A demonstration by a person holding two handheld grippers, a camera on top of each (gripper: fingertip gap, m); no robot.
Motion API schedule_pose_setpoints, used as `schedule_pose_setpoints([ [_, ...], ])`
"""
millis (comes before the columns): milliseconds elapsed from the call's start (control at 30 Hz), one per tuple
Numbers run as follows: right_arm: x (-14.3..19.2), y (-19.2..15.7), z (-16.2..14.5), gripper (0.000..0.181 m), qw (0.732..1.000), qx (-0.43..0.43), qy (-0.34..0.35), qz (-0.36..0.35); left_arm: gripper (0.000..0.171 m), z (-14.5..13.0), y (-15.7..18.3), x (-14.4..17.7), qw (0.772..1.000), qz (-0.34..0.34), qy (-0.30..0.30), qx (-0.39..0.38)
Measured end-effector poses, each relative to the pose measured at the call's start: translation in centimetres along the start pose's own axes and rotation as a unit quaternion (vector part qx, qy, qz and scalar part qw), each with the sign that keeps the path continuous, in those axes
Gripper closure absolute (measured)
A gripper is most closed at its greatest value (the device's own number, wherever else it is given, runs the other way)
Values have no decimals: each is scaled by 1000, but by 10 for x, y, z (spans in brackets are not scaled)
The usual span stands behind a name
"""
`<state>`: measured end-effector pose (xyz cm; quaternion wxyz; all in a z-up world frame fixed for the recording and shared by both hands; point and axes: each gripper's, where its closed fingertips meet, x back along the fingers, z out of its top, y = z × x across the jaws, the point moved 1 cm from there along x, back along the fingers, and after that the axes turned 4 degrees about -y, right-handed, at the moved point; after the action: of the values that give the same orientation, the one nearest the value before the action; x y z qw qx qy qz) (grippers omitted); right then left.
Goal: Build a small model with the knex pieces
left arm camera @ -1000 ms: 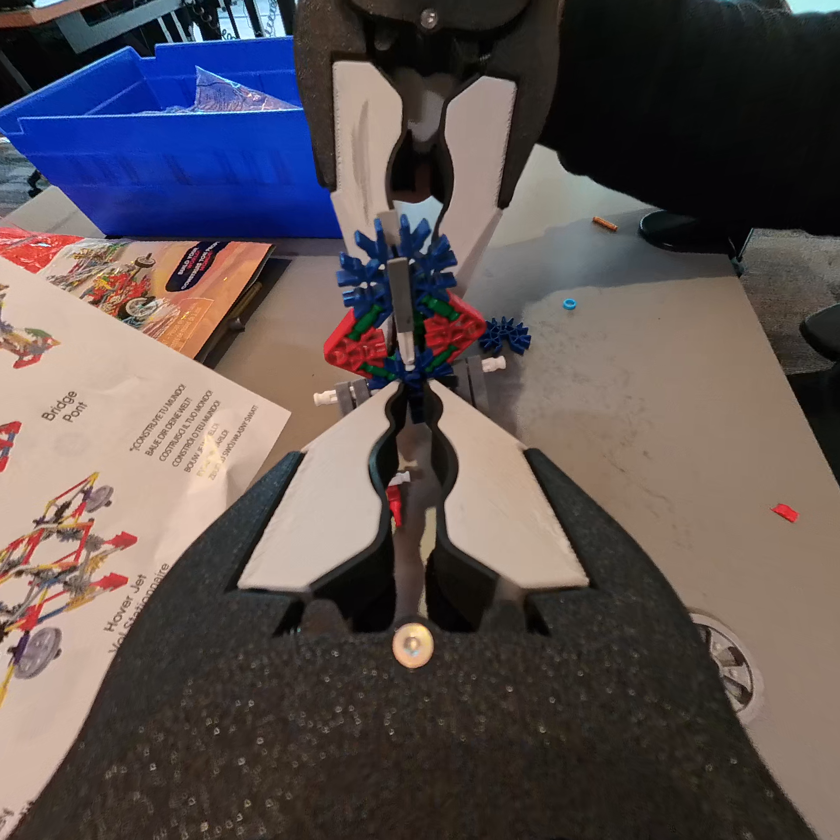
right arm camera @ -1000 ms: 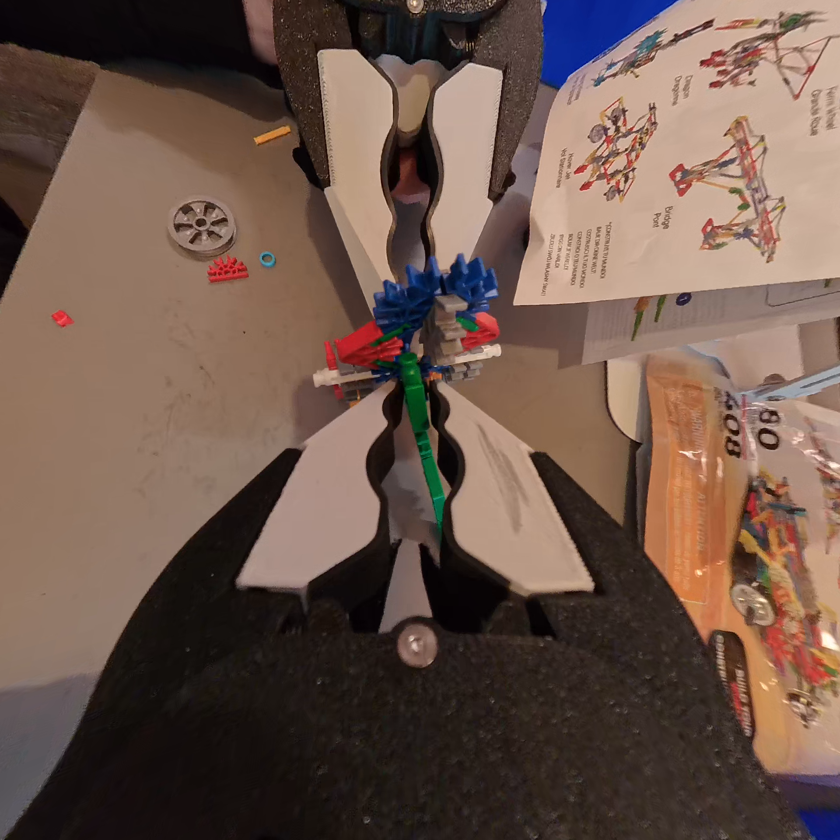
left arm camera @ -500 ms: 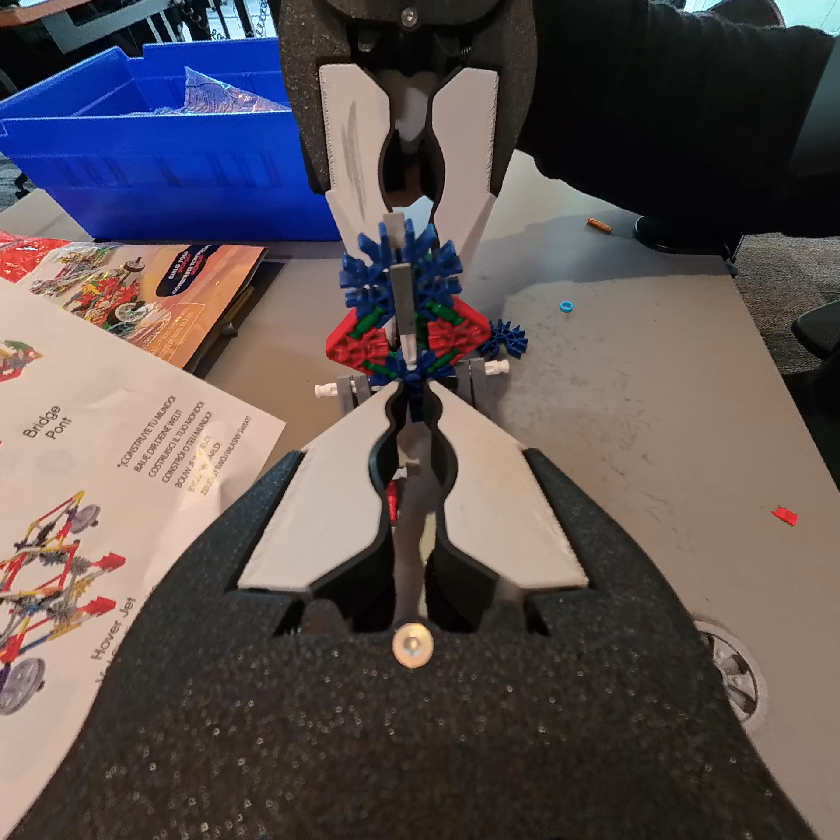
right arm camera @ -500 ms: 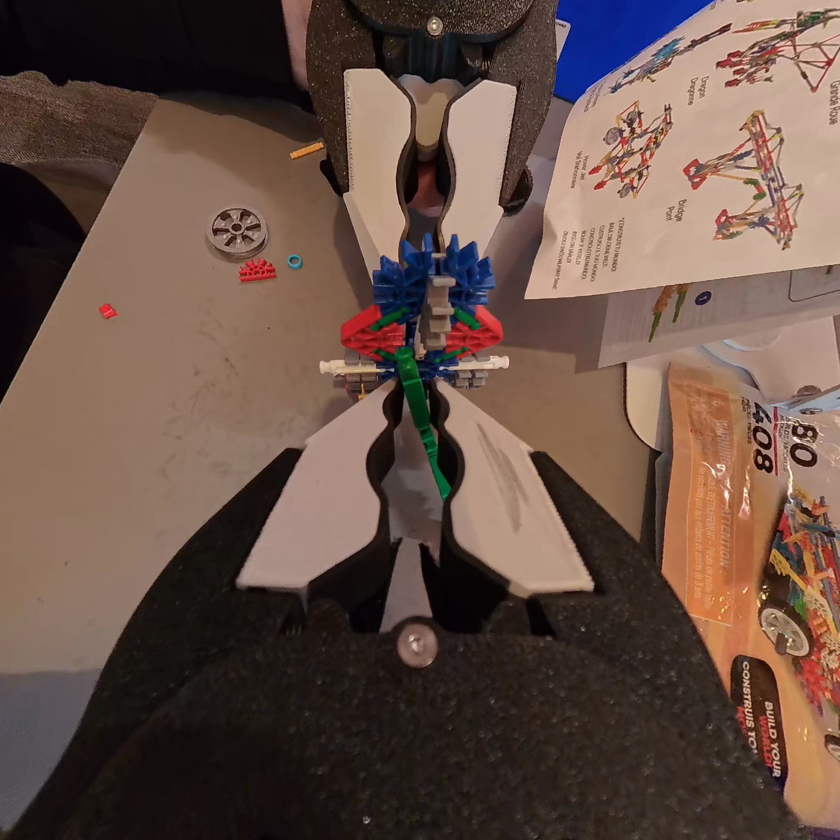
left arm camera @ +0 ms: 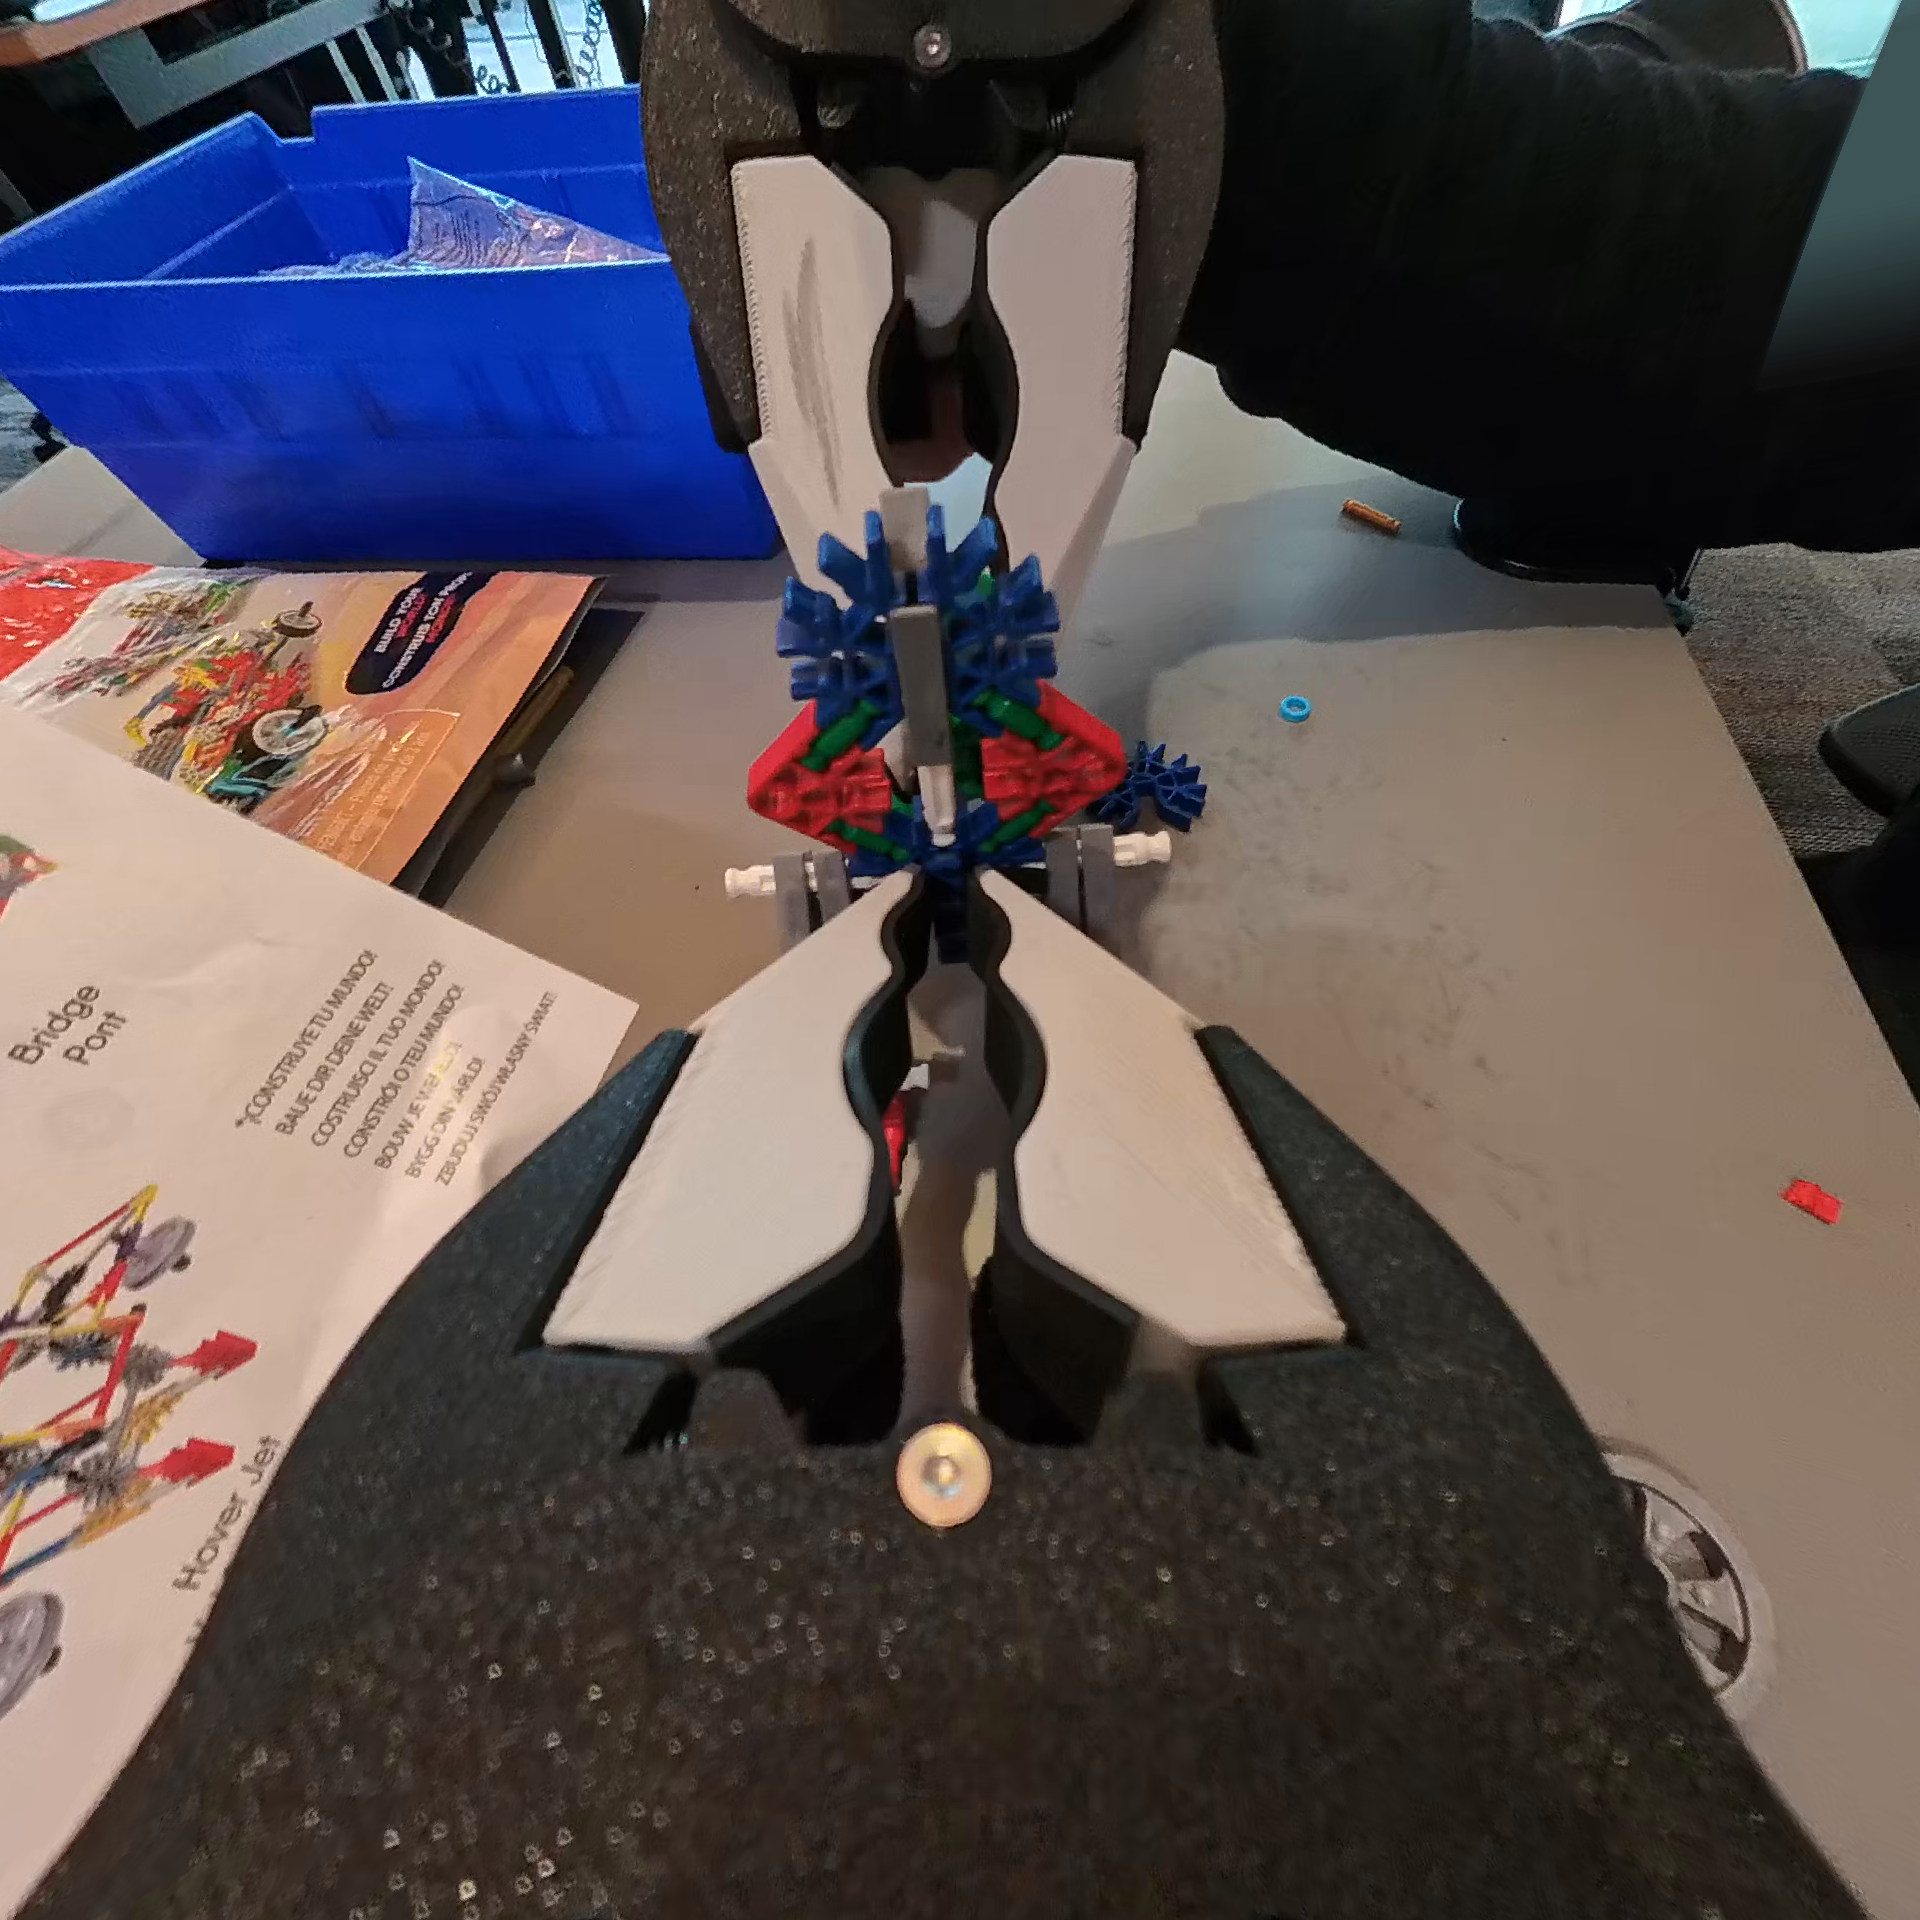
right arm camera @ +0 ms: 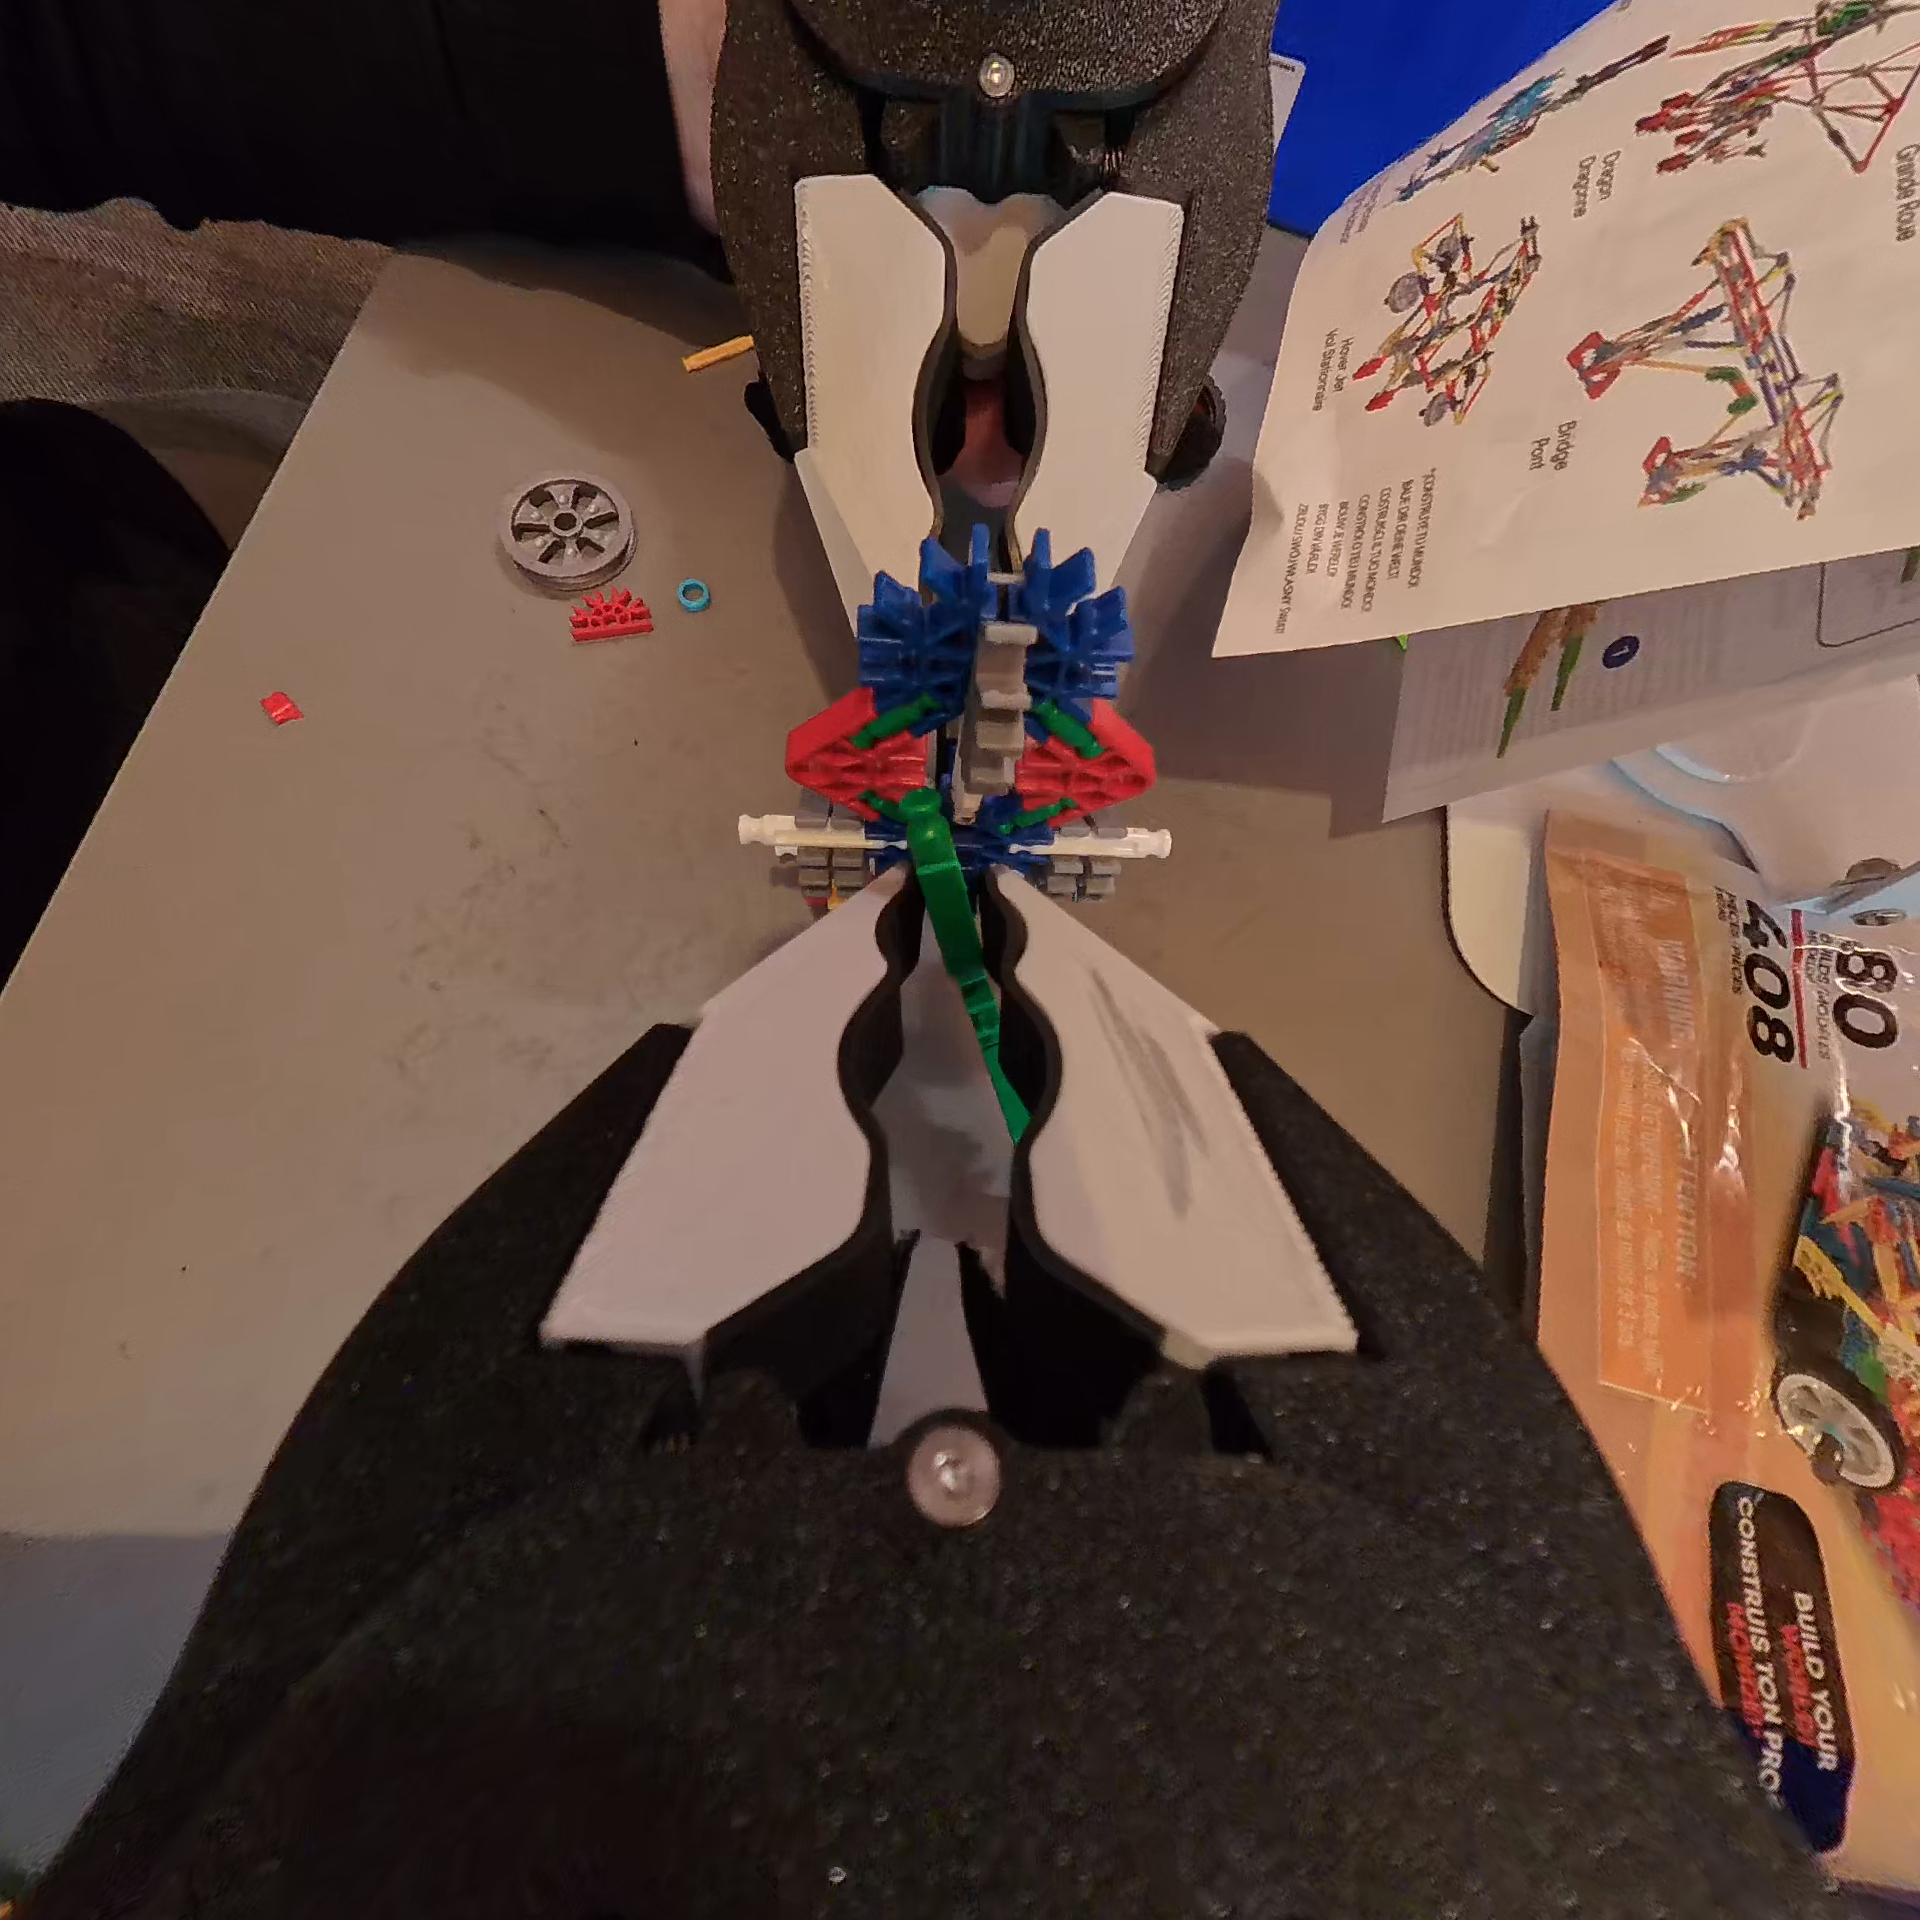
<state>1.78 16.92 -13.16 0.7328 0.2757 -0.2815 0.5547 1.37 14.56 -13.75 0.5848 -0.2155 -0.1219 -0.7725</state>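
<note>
Right wrist view: blue-red toy assembly (right arm camera: 971,748)

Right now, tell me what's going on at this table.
A person holds two handheld grippers facing each other over a grey table. Both are shut on one small plastic construction-toy model of blue, red, green and grey pieces. The left gripper pinches its near end; the right gripper clamps a green rod plugged into the opposite end. A blue plastic bin, instruction sheets and a loose grey wheel lie around.
</note>
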Motion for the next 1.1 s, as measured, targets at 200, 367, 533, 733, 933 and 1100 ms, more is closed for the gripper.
schedule_pose_setpoints([
  [200,-2,0,0,171,1000,5,-13,-12,169,0,0,0,1000,-1,1,3],
  [367,-4,2,1,171,999,8,-36,-20,169,0,-1,0,1000,-1,4,6],
  [533,-6,6,2,171,999,7,-26,-23,169,-1,-3,1,1000,-3,6,13],
  [733,-8,5,3,172,999,25,-18,-14,168,-1,-1,1,1000,-18,12,20],
  [933,-7,3,3,174,999,38,-13,5,169,-1,-1,-1,999,-26,16,20],
  [1100,-8,1,3,176,999,39,9,38,169,-1,0,-1,999,-35,16,19],
])
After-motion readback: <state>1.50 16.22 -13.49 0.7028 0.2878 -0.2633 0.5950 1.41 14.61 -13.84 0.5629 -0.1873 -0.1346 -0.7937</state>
